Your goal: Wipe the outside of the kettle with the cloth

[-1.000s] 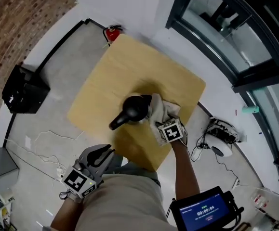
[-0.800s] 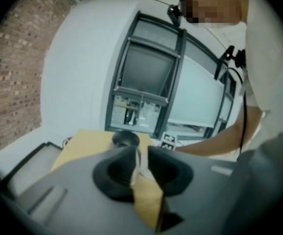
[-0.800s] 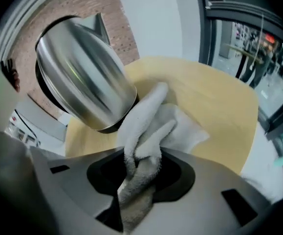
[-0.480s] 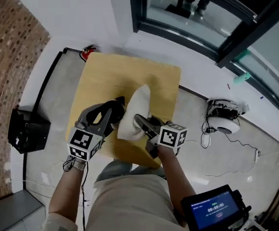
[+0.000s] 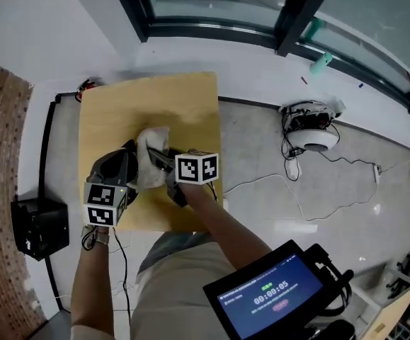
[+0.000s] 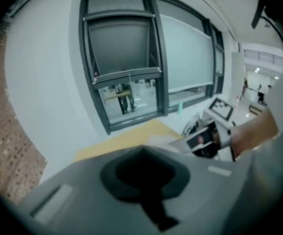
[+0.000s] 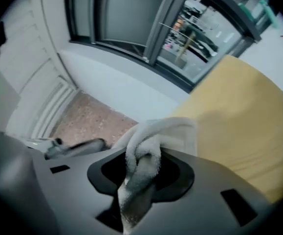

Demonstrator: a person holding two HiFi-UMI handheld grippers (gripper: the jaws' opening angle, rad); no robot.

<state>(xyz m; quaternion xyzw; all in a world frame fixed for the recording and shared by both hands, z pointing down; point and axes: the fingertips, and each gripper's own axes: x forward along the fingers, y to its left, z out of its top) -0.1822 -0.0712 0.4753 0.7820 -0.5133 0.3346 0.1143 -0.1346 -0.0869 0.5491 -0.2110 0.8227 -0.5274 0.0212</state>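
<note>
I see the bench (image 5: 148, 98), but the kettle is hidden beneath my hands. My right hand-held gripper (image 7: 141, 165) has just closed on the cloth (image 5: 151, 144), which it holds above the bench. My left hand-held gripper (image 6: 143, 173) is narrow and empty. I judge pickup done; next I press the cloth against the kettle's side.
</note>
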